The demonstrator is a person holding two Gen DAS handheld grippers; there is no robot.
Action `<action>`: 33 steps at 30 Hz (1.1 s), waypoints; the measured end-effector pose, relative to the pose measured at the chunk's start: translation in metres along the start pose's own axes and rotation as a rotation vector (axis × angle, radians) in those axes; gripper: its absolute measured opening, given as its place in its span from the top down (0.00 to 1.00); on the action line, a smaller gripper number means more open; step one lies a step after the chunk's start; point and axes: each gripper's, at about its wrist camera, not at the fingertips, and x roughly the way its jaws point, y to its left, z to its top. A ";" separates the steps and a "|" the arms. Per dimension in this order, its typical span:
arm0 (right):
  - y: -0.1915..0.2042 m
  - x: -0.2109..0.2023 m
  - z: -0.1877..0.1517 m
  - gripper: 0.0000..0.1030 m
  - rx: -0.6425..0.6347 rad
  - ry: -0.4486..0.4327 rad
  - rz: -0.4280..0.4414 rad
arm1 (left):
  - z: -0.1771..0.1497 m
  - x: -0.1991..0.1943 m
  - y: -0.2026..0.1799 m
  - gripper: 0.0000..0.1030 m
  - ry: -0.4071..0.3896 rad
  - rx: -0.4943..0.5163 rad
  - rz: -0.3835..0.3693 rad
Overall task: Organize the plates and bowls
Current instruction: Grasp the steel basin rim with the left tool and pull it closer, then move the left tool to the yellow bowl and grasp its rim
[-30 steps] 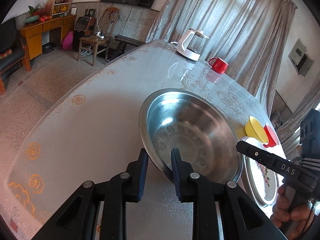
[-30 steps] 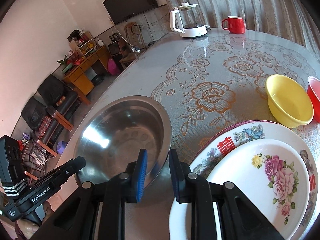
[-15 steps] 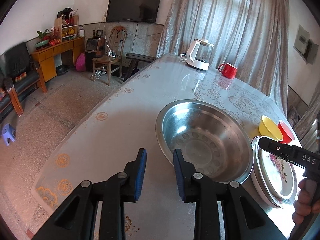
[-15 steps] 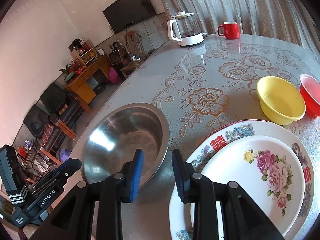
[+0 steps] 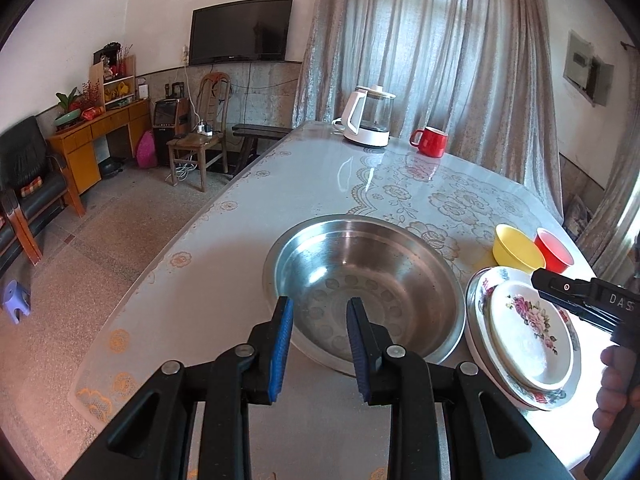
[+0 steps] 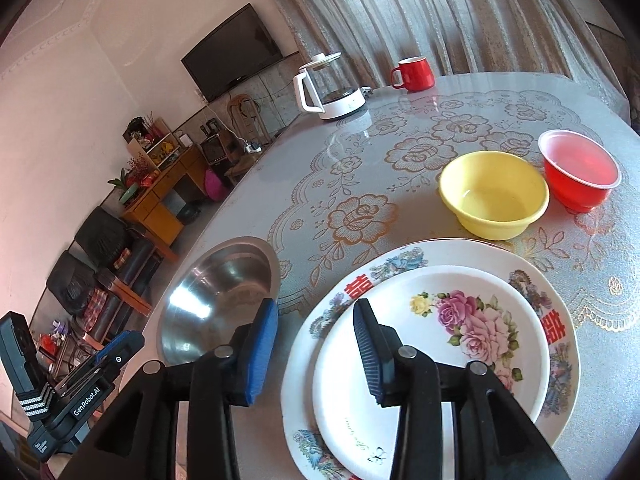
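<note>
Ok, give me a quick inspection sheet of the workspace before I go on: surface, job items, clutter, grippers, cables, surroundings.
Surface: table under a glossy floral cover.
Job's things: steel basin near the table edge; small floral plate stacked on the larger plate; yellow bowl and red bowl side by side beyond them.
Clutter: kettle and red mug at the far end.
Grippers: left gripper open above the basin's near rim; right gripper open, jaws just widened, nothing between them.
Cables: cords by the wooden chair, off the table.
Surroundings: TV, curtains, desk.
</note>
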 end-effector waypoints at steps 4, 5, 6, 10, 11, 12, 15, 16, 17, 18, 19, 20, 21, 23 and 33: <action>-0.024 -0.015 0.003 0.61 0.055 -0.025 -0.027 | 0.003 0.000 -0.018 0.73 0.003 0.043 -0.025; -0.031 -0.019 0.003 0.61 0.069 -0.033 -0.033 | 0.005 0.001 -0.023 0.73 0.005 0.052 -0.038; -0.038 -0.023 0.005 0.61 0.083 -0.041 -0.038 | 0.007 0.002 -0.028 0.73 0.008 0.059 -0.053; -0.072 -0.036 0.006 0.61 0.174 -0.064 -0.084 | 0.017 0.011 -0.051 0.73 0.027 0.091 -0.105; -0.081 -0.039 0.007 0.60 0.201 -0.068 -0.092 | 0.020 0.015 -0.056 0.73 0.041 0.090 -0.127; -0.090 -0.041 0.007 0.59 0.231 -0.071 -0.097 | 0.024 0.017 -0.061 0.73 0.055 0.088 -0.155; -0.116 -0.047 0.008 0.53 0.312 -0.084 -0.097 | 0.034 0.026 -0.079 0.73 0.075 0.107 -0.200; -0.123 -0.048 0.009 0.53 0.329 -0.090 -0.101 | 0.039 0.031 -0.087 0.73 0.085 0.111 -0.221; -0.131 -0.049 0.010 0.53 0.344 -0.094 -0.107 | 0.043 0.036 -0.092 0.73 0.097 0.109 -0.242; -0.139 -0.049 0.012 0.53 0.361 -0.097 -0.108 | 0.048 0.041 -0.098 0.73 0.112 0.104 -0.260; -0.146 -0.048 0.014 0.53 0.381 -0.097 -0.105 | 0.053 0.047 -0.105 0.73 0.129 0.107 -0.275; -0.153 -0.047 0.016 0.53 0.399 -0.094 -0.101 | 0.058 0.054 -0.113 0.73 0.146 0.115 -0.288; -0.159 -0.045 0.018 0.53 0.412 -0.093 -0.103 | 0.063 0.061 -0.120 0.73 0.162 0.116 -0.294; -0.167 -0.042 0.024 0.53 0.415 -0.099 -0.118 | 0.071 0.076 -0.135 0.73 0.197 0.127 -0.312; -0.183 -0.011 0.058 0.70 0.376 -0.073 -0.096 | 0.101 0.145 -0.202 0.73 0.312 0.116 -0.400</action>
